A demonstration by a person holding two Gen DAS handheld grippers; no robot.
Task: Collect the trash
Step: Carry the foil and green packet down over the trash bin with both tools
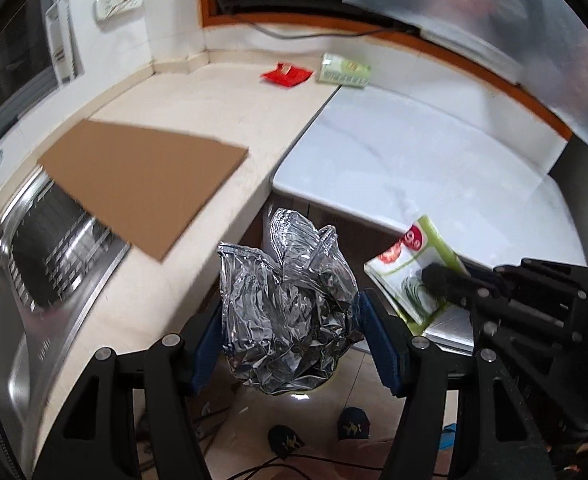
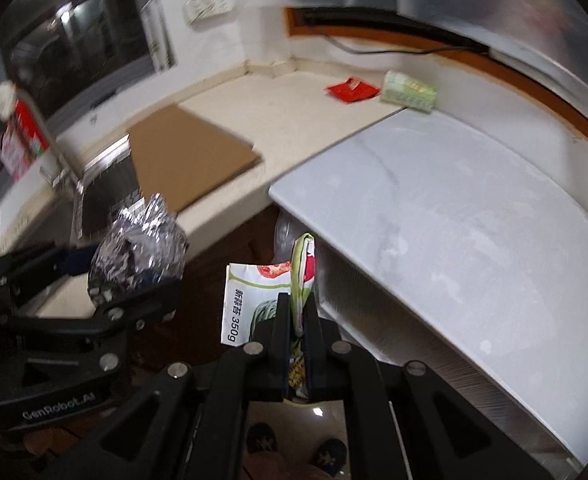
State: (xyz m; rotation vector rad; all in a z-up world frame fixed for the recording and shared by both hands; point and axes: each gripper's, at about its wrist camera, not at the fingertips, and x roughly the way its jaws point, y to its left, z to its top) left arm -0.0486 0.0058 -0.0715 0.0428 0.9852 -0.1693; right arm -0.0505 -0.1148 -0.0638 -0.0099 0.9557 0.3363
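1. My left gripper (image 1: 289, 336) is clamped on a crumpled silver foil bag (image 1: 285, 312). The blue pads press its two sides, so the jaws stand fairly wide because the wad is bulky. It's held out past the counter edge, over the floor.
2. My right gripper (image 2: 298, 344) is pinched fully closed on a folded green-and-white food packet (image 2: 253, 300) printed with tomatoes. It's thin, so the jaws are nearly together. In the left wrist view the packet sits at 4 o'clock from the foil.
3. Both pieces hang over the gap in front of the counters. My guess is they're on their way to a bin below. A yellowish rim shows just under the foil, but I can't tell what it is.
4. Shoes (image 1: 352, 428) at 6 o'clock on the tiled floor, so I'm standing right at the counter.
5. Trash left: a red wrapper (image 1: 285, 75) and a green tissue pack (image 1: 345, 70) at 12 o'clock, far back by the wall, just beside each other. Pack may not be trash, unclear.
6. A flat cardboard sheet (image 1: 145, 188) at 10 o'clock lies partly over the steel sink (image 1: 25, 320), overhanging its edge. Likely needs collecting too.
7. The white marble top (image 1: 434, 160) at 2 o'clock has nothing on it.
8. Frames are motion-blurred. Both grips look secure.
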